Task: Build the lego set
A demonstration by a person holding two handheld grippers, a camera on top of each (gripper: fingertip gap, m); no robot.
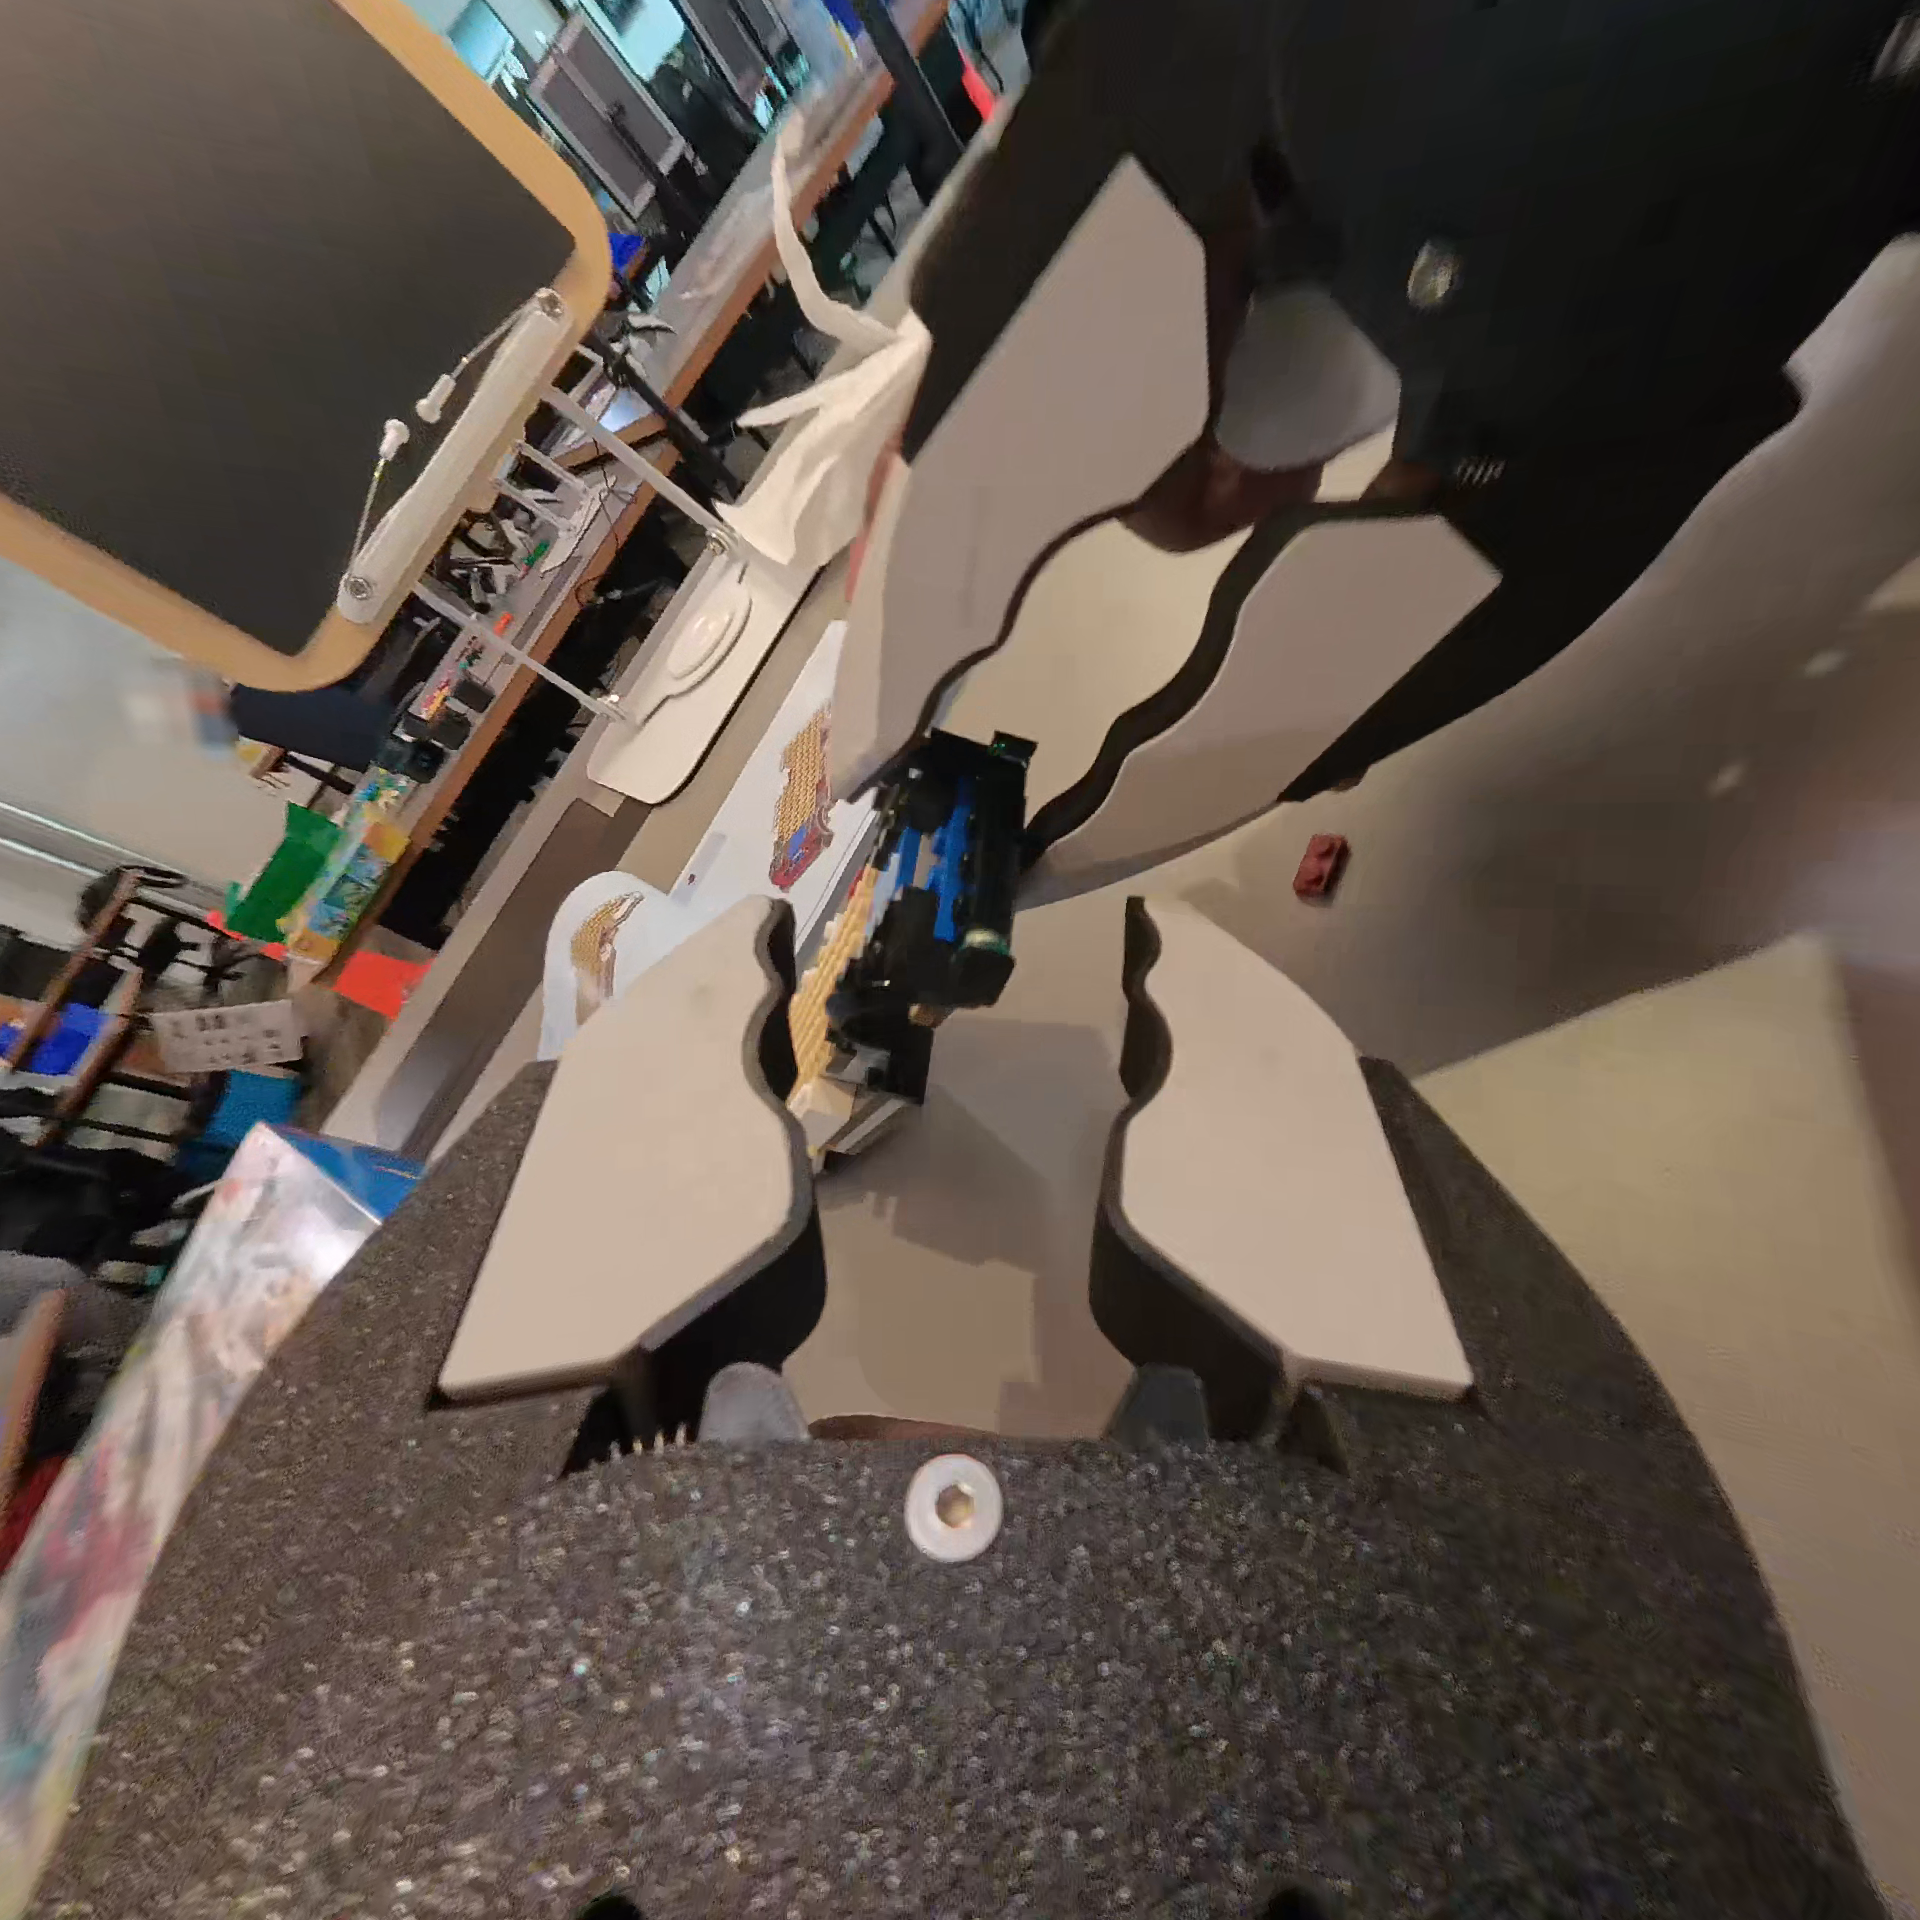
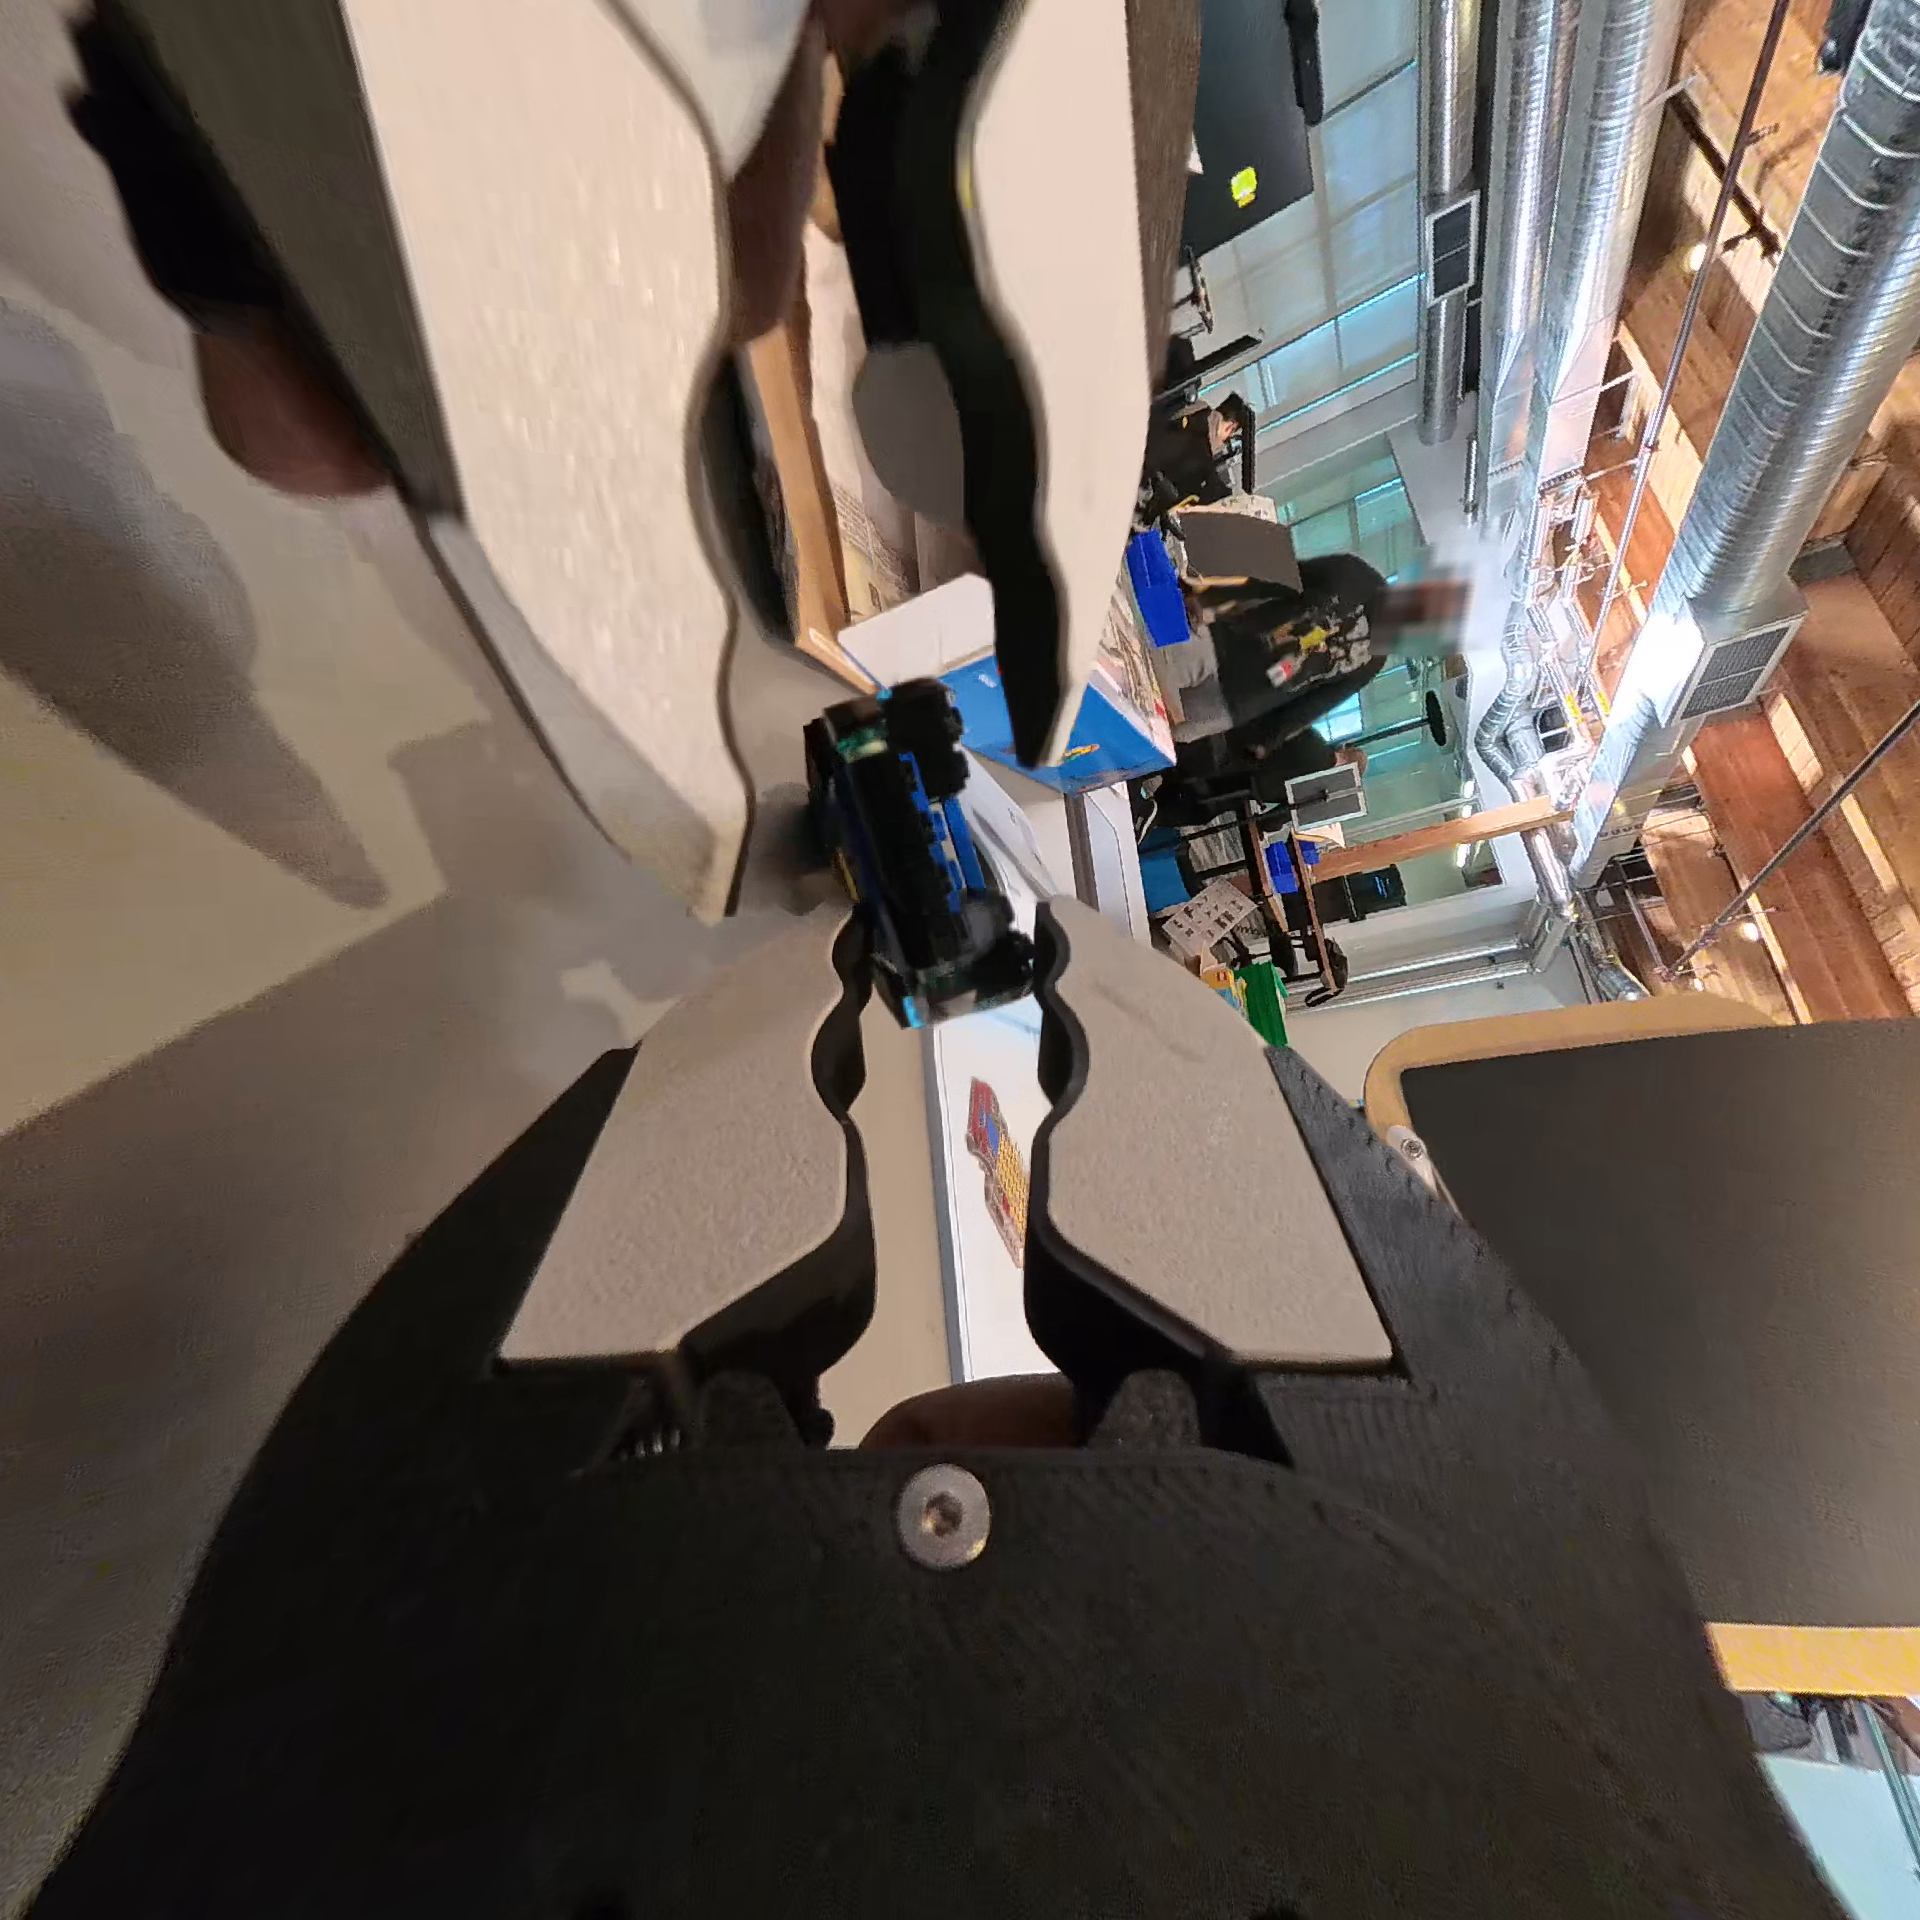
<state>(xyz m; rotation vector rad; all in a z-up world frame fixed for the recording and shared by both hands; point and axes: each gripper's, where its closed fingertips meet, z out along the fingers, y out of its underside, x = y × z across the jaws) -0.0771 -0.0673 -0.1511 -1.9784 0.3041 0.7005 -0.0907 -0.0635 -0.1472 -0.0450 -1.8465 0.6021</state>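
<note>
Brick model, black and blue with a tan studded side: being pinched at one end by the right gripper, both fingertips pressing against the narrow black end, the rest of the length jutting forward past the tips. Reaching in from the opposite side with the left gripper, fingers standing wide apart and gripping nothing; tan side of the model lying just beside one finger, possibly touching it, with a broad stretch of bare table between the model and the other finger. Facing each other tip to tip across the model, the two tools nearly meeting above the pale grey table. Hard telling whether the model is resting on that surface or hanging just above it; shadow lying close beneath. Moving outward: small dark red brick lying alone on the table, apart from the model on the side away from the paper. Printed sheet showing a tan and red build lying flat toward the table's edge, just behind the model. Blue box standing near the table's corner beyond the left gripper's fingertip. Farther off, person in dark clothing sitting among workbenches.
</note>
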